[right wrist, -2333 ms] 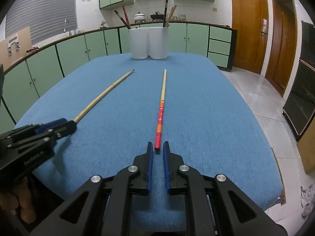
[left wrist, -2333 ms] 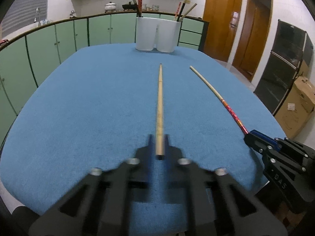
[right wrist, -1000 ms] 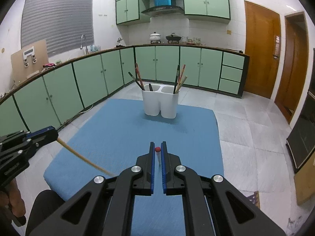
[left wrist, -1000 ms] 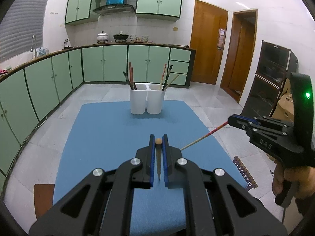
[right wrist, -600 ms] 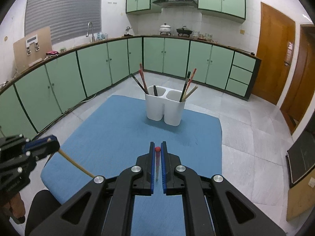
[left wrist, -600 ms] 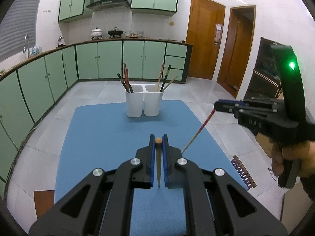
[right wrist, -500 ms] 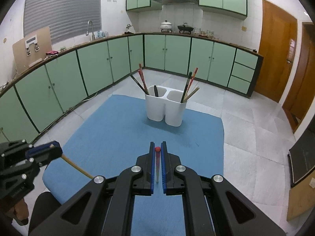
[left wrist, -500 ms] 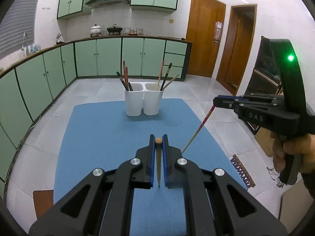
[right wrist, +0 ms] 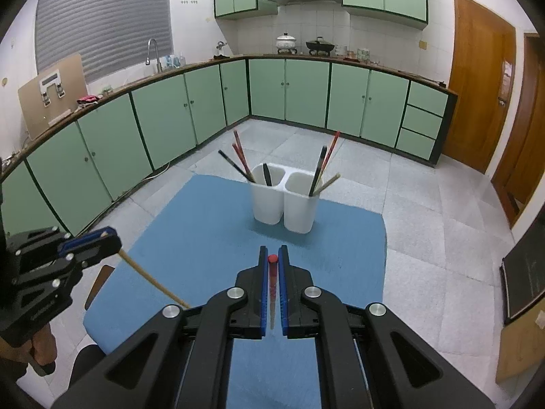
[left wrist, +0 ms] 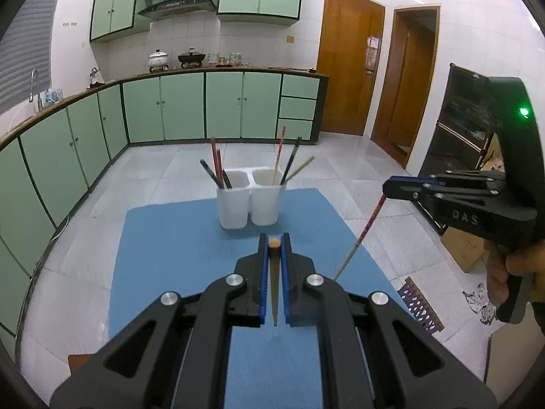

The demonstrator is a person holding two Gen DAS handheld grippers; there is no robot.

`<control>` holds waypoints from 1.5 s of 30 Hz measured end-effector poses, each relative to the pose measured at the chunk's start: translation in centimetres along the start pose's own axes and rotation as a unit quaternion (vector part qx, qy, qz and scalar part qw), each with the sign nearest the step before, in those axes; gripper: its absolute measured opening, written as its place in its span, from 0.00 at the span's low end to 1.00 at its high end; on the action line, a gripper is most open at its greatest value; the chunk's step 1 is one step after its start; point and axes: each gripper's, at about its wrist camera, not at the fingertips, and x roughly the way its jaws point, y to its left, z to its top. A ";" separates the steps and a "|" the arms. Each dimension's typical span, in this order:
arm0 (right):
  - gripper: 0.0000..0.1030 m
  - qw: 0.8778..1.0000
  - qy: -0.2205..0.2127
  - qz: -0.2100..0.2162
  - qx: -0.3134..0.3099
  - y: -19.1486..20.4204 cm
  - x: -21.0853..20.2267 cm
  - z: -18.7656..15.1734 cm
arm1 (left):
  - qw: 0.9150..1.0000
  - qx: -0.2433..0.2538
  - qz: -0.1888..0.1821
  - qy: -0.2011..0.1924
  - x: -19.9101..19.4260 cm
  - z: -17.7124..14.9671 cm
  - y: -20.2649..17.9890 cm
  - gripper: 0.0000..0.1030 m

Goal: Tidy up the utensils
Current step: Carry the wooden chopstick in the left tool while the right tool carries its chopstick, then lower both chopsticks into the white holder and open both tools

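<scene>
With several chopsticks already standing in the white two-cup plastic holder (left wrist: 251, 201) near the blue-clothed desk's (left wrist: 163, 238) far edge, my left tongs (left wrist: 273, 248) clamp a plain bamboo chopstick (left wrist: 273, 272) and my right tongs (right wrist: 272, 262) a red-patterned chopstick (right wrist: 272, 279), both aloft, undelivered.

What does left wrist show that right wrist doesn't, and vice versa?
Left wrist only: the left hand-held gripper shut on the plain wooden chopstick, seen end on; the right hand-held gripper from the side, with the red-patterned chopstick slanting down from it; two wooden doors.

Right wrist only: the right hand-held gripper shut on the red-patterned chopstick, end on; the left hand-held gripper from the side, wooden chopstick slanting down; the window shutter.

Both: the white two-compartment holder with chopsticks in each side, standing on the blue table, and the green cabinets.
</scene>
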 end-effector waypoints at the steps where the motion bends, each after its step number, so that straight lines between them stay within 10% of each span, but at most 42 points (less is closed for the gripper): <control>1: 0.05 1.000 -0.002 0.001 0.001 0.0 -0.1 0.3 | 1.000 0.000 0.000 -0.001 0.1 0.4 0.0 0.06; 23: 0.05 0.996 -0.084 -0.022 0.036 -1.8 -0.6 14.0 | 0.994 0.014 0.048 -0.093 2.5 14.9 1.1 0.06; 45: 0.05 0.994 -0.083 -0.058 0.050 -5.8 14.9 18.4 | 0.997 0.002 0.057 -0.061 16.9 17.2 4.7 0.06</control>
